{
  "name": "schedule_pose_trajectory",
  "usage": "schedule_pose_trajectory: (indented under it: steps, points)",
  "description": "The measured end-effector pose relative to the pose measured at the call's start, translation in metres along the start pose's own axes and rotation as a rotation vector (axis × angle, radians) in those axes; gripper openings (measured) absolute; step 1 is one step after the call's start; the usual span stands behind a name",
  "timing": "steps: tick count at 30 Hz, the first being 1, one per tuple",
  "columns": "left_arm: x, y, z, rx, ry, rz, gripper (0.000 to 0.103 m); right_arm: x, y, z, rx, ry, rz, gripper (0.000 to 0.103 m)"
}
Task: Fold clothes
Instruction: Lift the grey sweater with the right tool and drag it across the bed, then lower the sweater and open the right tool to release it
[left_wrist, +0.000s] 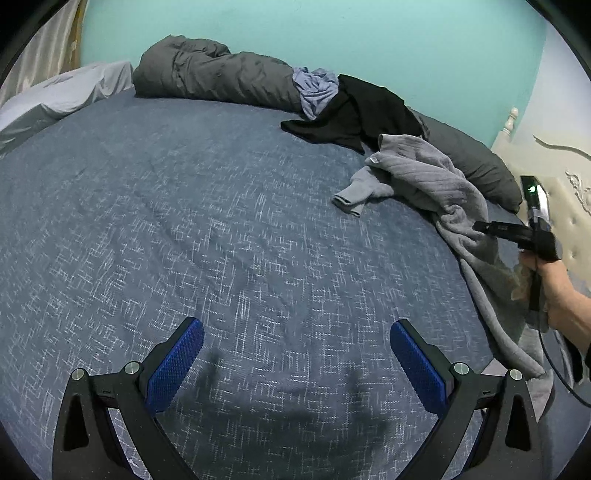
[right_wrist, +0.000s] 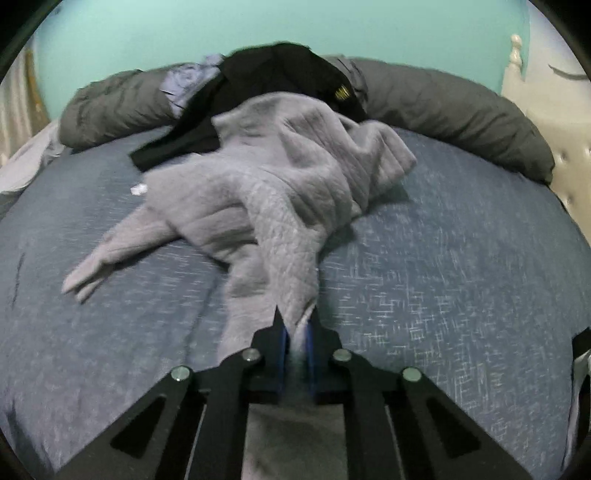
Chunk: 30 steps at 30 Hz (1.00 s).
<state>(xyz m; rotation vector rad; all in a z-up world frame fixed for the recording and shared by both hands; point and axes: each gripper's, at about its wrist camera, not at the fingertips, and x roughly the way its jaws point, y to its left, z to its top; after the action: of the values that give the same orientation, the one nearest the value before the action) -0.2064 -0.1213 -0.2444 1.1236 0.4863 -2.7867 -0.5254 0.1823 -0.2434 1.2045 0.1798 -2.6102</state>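
Teal wall (left_wrist: 332, 33) behind a bed (left_wrist: 184, 221) under a blue crosshatch cover. Grey ribbed sweater (right_wrist: 288, 177) lies crumpled on the bed's right side, one sleeve flung out, touching a black garment (left_wrist: 354, 110). Right gripper (right_wrist: 295, 325) fingers pinch the sweater's edge. Left gripper (left_wrist: 295, 350) fingers spread, holding nothing.
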Motion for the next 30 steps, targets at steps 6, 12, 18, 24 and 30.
schedule_pose_trajectory:
  steps: [6,12,18,24,30]
  points:
    - [-0.009,0.009,0.0,-0.021,-0.009,0.013,0.103,-0.055,0.048,-0.029,-0.073,-0.028,0.121,0.007]
    - [-0.038,0.013,-0.003,-0.045,-0.05,-0.001,0.103,-0.113,0.086,-0.068,-0.096,-0.031,0.245,0.007]
    - [-0.075,0.021,-0.011,-0.025,-0.095,0.012,0.103,-0.161,0.127,-0.121,-0.155,0.005,0.349,0.007]
    - [-0.097,0.032,-0.018,-0.022,-0.093,-0.028,0.103,-0.21,0.169,-0.175,-0.214,0.042,0.452,0.007]
    - [-0.096,0.036,-0.022,-0.039,-0.053,-0.1,0.103,-0.201,0.158,-0.219,-0.118,0.094,0.452,0.012]
